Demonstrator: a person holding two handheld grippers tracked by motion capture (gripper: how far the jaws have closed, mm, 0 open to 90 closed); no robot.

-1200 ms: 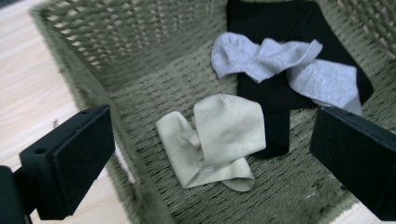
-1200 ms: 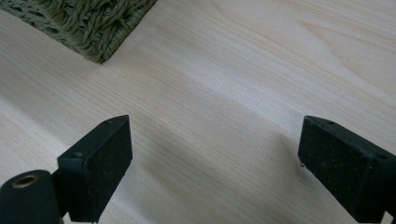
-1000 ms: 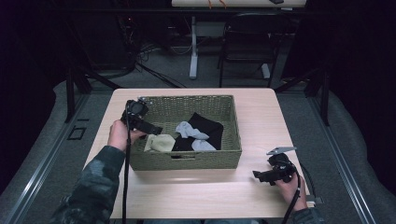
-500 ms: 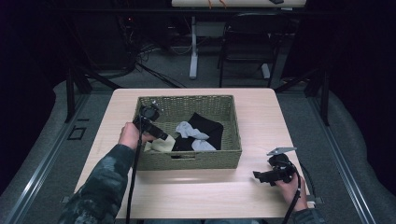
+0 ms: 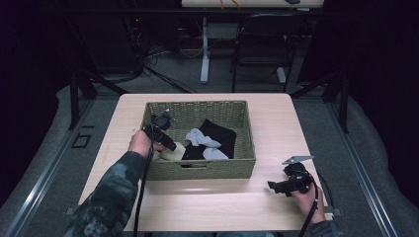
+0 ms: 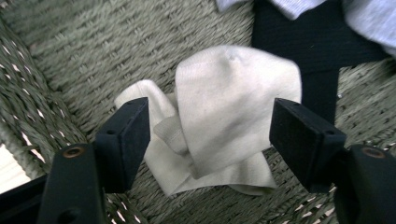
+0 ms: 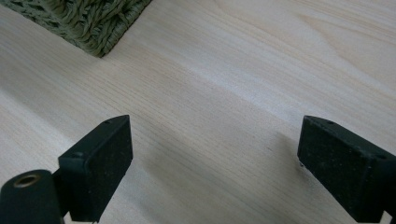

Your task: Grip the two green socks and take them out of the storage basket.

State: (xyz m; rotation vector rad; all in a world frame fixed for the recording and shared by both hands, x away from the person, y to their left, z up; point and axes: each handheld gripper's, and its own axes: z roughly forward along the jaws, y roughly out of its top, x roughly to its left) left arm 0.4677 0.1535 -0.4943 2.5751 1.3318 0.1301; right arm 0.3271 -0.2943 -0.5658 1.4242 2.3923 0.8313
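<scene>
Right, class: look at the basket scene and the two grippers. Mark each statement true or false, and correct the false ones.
1. The left gripper is open above the cream sock. True.
2. The cream sock lies on the bare table. False: it lies inside the woven basket.
3. The right gripper is open over the wooden table. True.
4. The right gripper holds a grey sock. False: its jaws are empty; the grey socks are in the basket.

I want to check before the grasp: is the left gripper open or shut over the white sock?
Open. The left gripper has its jaws wide apart on either side of the crumpled white sock, which lies in the basket.
</scene>
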